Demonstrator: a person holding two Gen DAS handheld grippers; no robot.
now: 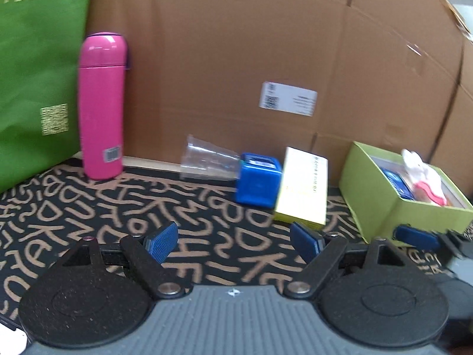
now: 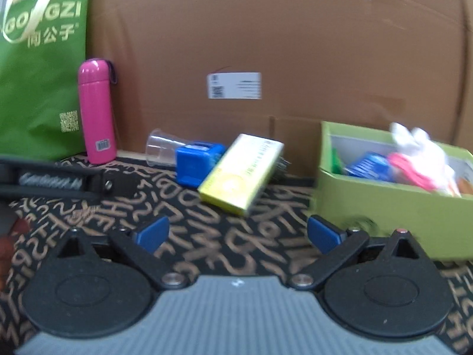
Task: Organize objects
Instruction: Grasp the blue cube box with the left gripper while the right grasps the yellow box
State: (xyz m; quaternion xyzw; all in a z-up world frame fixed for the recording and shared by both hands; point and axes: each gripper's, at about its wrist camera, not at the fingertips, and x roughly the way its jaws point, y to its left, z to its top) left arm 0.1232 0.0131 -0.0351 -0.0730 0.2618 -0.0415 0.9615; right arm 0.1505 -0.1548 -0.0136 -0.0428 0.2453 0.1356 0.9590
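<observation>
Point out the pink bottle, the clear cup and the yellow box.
pink bottle (image 1: 102, 109), left wrist view, middle of its body.
clear cup (image 1: 207, 159), left wrist view, side wall, lying on its side.
yellow box (image 2: 241, 170), right wrist view, its broad top face.

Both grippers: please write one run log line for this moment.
left gripper: open, empty | right gripper: open, empty | yellow box: on mat, outside green box
</observation>
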